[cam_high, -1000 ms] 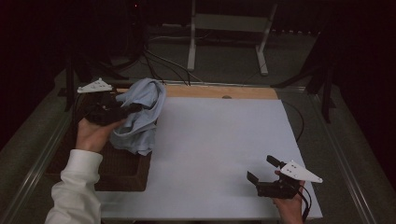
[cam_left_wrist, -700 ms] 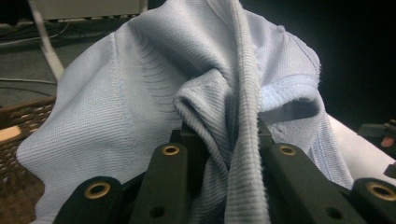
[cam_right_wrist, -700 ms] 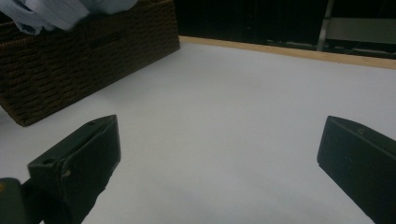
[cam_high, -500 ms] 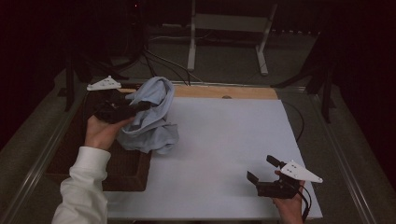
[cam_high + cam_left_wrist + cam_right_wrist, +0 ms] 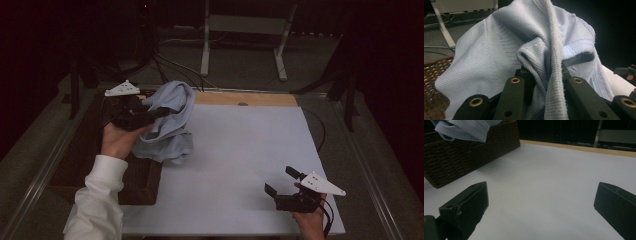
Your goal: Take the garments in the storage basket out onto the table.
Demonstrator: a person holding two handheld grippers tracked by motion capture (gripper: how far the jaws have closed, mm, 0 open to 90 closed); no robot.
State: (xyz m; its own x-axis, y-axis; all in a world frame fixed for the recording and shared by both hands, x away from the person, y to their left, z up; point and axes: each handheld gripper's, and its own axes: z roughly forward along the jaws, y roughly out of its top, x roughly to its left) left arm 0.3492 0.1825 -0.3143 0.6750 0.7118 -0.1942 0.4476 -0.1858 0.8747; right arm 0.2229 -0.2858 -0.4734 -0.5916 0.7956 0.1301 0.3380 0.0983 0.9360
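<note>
Dim room, black surroundings, near jaws blurred, perhaps overhead light

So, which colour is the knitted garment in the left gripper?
Light blue garment, seen best in the left gripper view.

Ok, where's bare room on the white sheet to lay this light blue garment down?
The middle of the white sheet is bare, bordered by the wicker basket on one side, the wooden strip at the far edge, and the right tool near the front. It is crowded by the basket, where the left tool holds the garment.
</note>
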